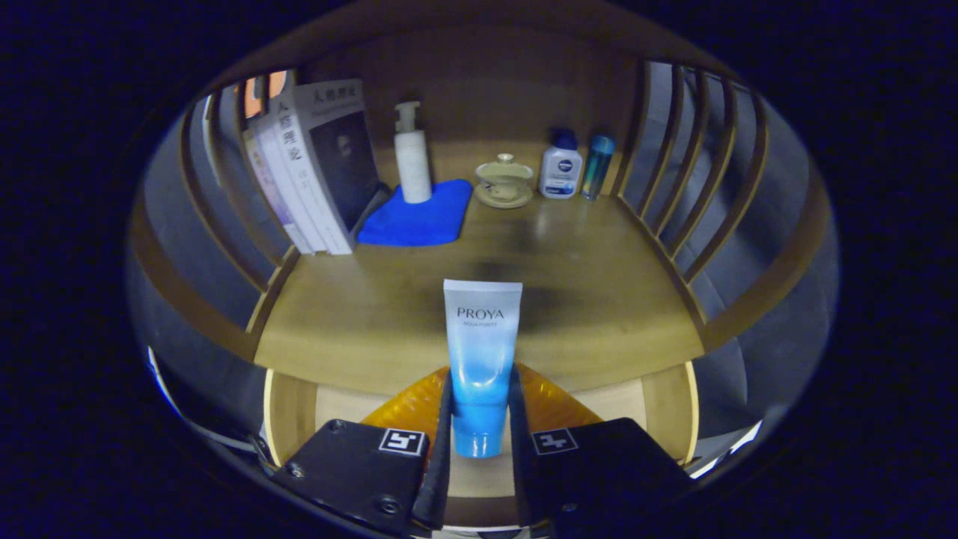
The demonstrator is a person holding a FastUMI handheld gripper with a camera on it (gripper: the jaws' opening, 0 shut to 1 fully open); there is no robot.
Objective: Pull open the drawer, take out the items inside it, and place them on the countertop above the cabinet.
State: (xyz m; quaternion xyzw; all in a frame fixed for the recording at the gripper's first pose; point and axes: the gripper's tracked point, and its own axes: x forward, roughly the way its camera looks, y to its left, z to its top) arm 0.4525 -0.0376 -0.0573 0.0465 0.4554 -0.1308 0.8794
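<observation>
The camera rides on the gripper [480, 419], close above the open drawer [292, 419], facing forward and slightly down across the near surface [599, 314] toward the shelf's far back wall.

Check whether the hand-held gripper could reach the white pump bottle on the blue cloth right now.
Probably not: the hand-held gripper is shut on the blue tube, so its fingers are occupied; the countertop path toward the pump bottle looks free.

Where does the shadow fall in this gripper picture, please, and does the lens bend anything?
In the gripper view, a dark shadow lies on the countertop behind the tube, which the claw is shut on; the fisheye bows the side slats and countertop edge; the far bottles look slightly soft.
</observation>
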